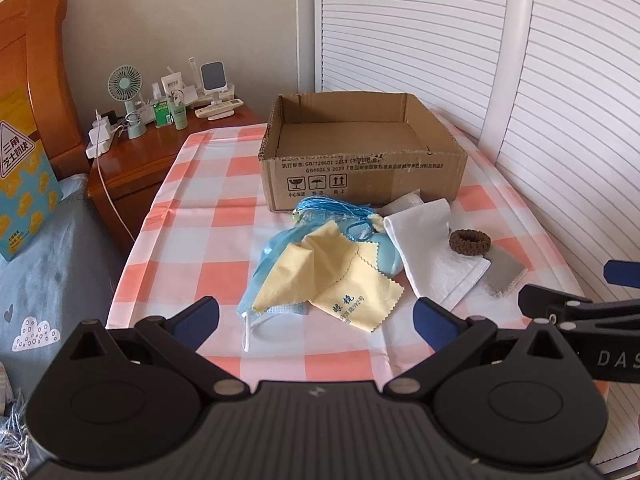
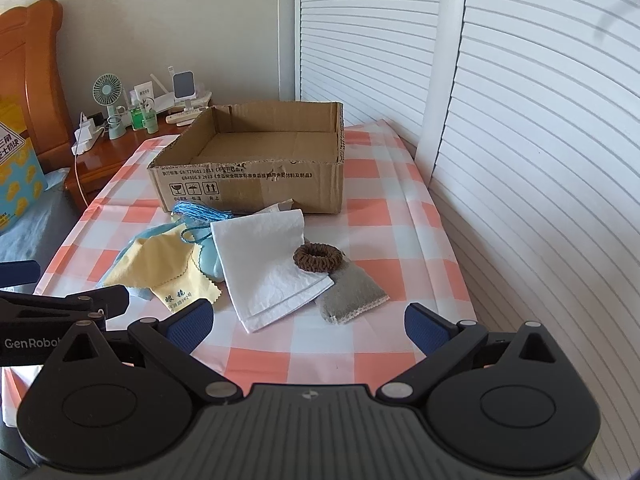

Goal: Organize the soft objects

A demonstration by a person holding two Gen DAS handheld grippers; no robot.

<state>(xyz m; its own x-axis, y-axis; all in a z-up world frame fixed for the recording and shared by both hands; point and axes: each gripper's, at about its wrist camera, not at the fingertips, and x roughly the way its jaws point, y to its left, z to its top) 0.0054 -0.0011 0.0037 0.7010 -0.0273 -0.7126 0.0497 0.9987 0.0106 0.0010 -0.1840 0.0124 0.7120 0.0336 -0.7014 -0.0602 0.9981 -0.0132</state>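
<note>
An open cardboard box (image 1: 362, 178) (image 2: 248, 188) stands at the back of the checked table; nothing shows inside it. In front of it lies a pile of soft things: a yellow cloth (image 1: 320, 276) (image 2: 160, 268), a blue face mask (image 1: 272, 308) under it, a blue cord bundle (image 1: 328, 208) (image 2: 202, 212), a pale blue pouch (image 1: 386, 258) (image 2: 210, 262), a white cloth (image 1: 434, 256) (image 2: 268, 268), a brown scrunchie (image 1: 470, 242) (image 2: 318, 258) and a grey sachet (image 1: 504, 274) (image 2: 352, 294). My left gripper (image 1: 316, 320) is open before the yellow cloth. My right gripper (image 2: 308, 326) is open before the white cloth.
The table carries a pink-and-white checked cloth (image 1: 200, 240) (image 2: 384, 240). A wooden nightstand (image 1: 132, 160) with a small fan (image 1: 126, 92), bottles and chargers stands at the back left. A bed (image 1: 48, 272) lies left. White louvred doors (image 2: 520, 140) run along the right.
</note>
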